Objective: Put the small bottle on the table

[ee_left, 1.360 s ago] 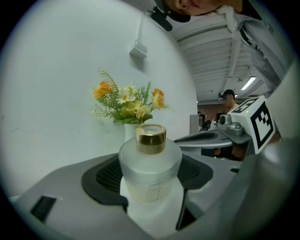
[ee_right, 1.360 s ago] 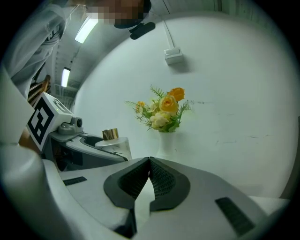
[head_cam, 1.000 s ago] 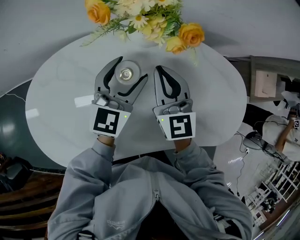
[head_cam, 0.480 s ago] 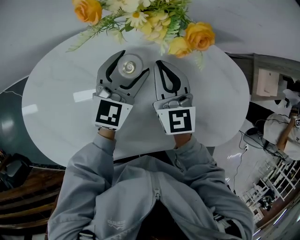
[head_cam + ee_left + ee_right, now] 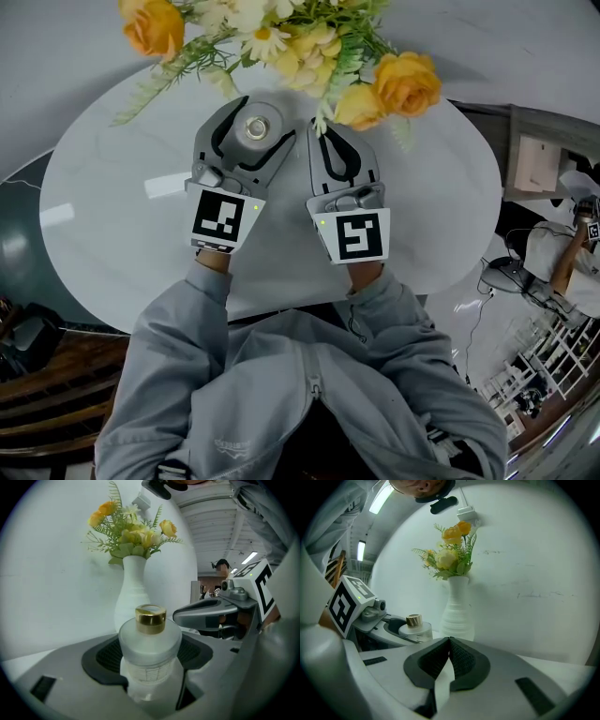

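The left gripper [image 5: 267, 119] holds the small bottle [image 5: 255, 128] tight in the upper middle of the head view, over the white table [image 5: 122, 216]. The right gripper [image 5: 323, 141] is closed, holding nothing.

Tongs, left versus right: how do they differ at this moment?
The left tongs stand wide apart; the right tongs are closed, tips touching. The left tongs clamp the small bottle; the right tongs hold nothing. Both are grey and black, side by side over the table.
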### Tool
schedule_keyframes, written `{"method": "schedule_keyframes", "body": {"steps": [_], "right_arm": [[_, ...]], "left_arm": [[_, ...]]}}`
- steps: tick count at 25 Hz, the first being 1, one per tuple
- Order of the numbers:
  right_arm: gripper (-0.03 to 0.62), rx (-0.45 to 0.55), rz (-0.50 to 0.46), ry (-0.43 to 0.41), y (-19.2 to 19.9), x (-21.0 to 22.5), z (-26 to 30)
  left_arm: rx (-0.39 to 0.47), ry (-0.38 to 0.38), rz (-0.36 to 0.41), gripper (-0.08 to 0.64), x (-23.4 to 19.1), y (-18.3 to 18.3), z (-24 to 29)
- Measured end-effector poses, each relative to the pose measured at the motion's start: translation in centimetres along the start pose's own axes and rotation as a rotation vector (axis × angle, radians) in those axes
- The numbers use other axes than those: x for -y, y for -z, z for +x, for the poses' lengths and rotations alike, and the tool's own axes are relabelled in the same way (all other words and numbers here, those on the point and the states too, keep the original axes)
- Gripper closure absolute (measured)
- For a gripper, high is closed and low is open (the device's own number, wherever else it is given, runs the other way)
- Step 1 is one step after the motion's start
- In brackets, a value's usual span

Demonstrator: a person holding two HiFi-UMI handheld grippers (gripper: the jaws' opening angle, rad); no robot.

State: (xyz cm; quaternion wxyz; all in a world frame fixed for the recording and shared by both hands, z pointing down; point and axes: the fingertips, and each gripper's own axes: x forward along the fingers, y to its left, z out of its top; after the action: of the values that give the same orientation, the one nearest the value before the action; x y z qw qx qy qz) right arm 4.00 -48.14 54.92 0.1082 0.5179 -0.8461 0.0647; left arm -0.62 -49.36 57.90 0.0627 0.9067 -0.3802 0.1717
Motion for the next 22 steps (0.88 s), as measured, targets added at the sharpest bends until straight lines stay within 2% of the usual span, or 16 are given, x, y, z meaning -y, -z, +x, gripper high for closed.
{"method": "schedule_keyframes", "body": {"steps": [14,22], "right_arm": [[0.566,0.001,0.022,0.003,-0.3,0.0,0.4],[0.566,0.004,0.014,-0.001,-0.5,0.2,0.2]], "left_arm": [[-0.099,-0.001,-0.006,0.227,0.1,1.3,0.6],[-0.107,-0.003,0.001,0.226,0.2,1.6,1.1]]}}
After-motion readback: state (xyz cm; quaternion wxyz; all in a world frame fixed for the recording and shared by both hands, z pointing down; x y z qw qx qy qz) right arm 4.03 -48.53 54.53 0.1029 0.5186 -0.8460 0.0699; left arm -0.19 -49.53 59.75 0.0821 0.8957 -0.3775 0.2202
